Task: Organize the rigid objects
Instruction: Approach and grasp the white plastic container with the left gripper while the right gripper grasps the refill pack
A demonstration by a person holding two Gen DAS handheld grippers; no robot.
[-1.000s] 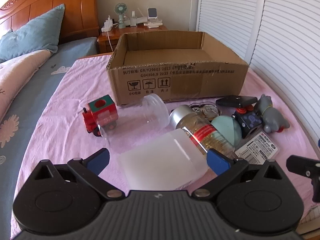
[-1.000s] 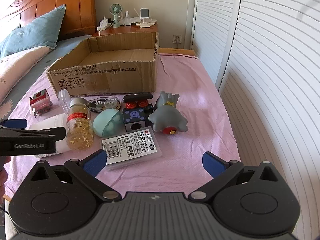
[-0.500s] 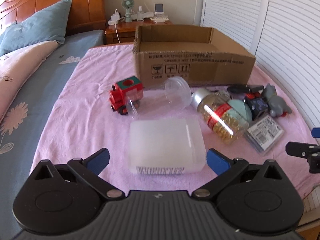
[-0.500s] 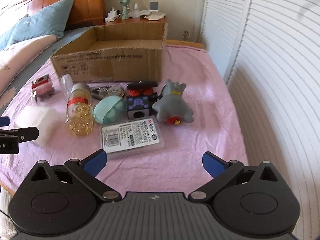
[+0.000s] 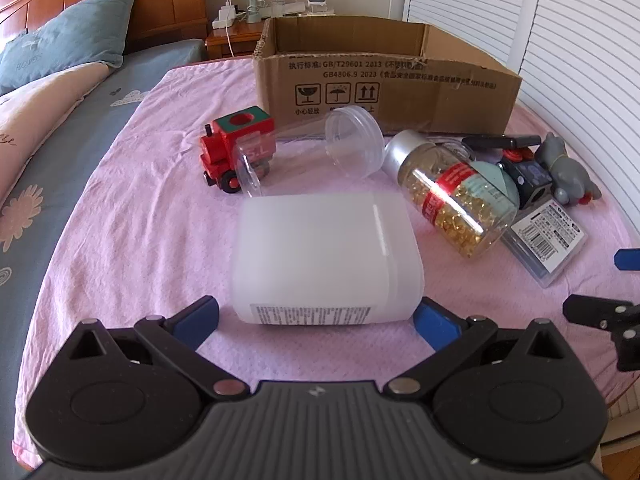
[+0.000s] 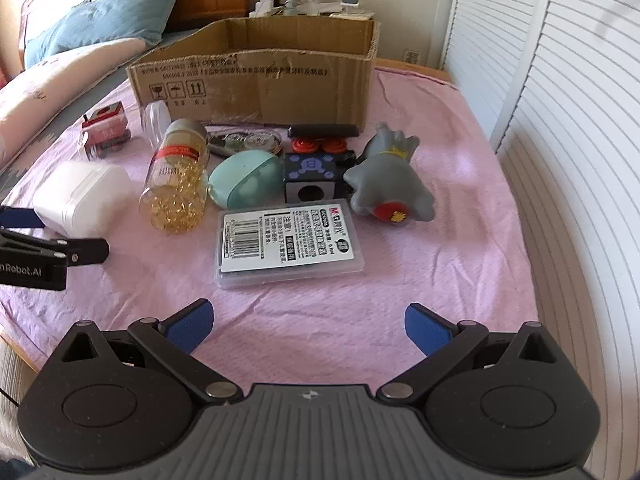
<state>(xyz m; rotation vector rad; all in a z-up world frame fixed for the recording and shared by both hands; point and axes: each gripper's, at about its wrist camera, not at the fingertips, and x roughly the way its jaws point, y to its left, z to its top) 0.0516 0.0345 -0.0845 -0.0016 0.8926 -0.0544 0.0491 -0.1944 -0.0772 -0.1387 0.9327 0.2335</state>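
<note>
A white plastic jar (image 5: 326,258) lies on its side on the pink sheet, its base between the blue tips of my open left gripper (image 5: 316,320). Behind it lie a clear cup (image 5: 312,148), a red toy train (image 5: 236,146) and a bottle of golden capsules (image 5: 456,200). An open cardboard box (image 5: 384,76) stands at the back. My right gripper (image 6: 308,326) is open over bare sheet, just short of a clear labelled case (image 6: 288,242). Beyond the case are a mint egg-shaped case (image 6: 244,178), a dark cube toy (image 6: 314,172) and a grey figurine (image 6: 390,184).
White louvred doors (image 6: 560,120) run along the right side of the bed. Pillows (image 5: 60,52) and a wooden headboard lie at the far left. A nightstand (image 5: 276,12) with a fan and chargers stands behind the box. The bed's near edge shows at lower left in the right wrist view.
My left gripper has closed in on the white jar, whose base now sits between its tips. My right gripper has moved forward toward the labelled case.
</note>
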